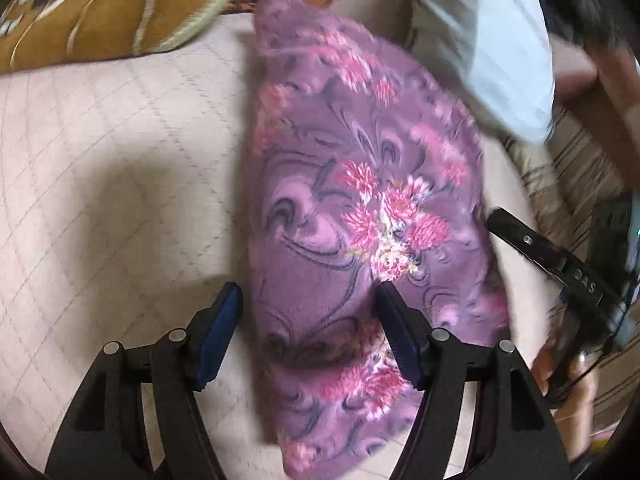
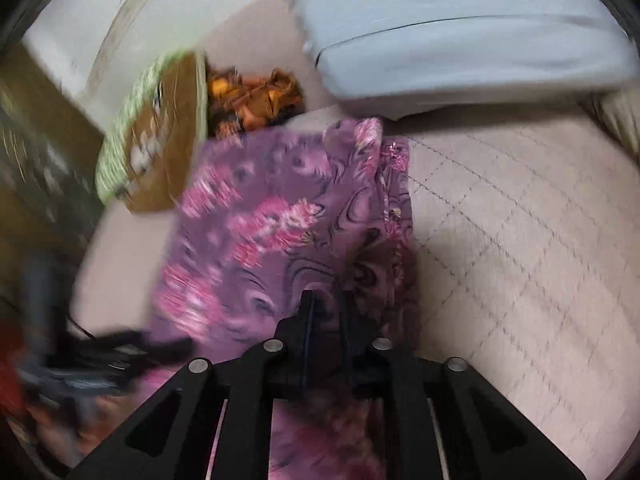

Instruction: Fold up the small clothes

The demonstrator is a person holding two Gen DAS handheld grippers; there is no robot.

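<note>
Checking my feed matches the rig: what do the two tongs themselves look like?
Both are matte black plastic linkages with round silver pivot pins. The left tongs carry ribbed dark-blue pads on their fingers. The right tongs show thin blue pad edges; seen from the left wrist, their side bears blurred white lettering. No sleeves visible.

Pale pink quilted bed cover (image 1: 100, 168) with diamond stitching, purple floral cloth (image 1: 352, 208) lying lengthwise on it, brown embroidered cushion (image 1: 104, 4) at far left, light blue pillow (image 2: 460, 36) at far right, orange patterned fabric (image 2: 248, 100) between them
</note>
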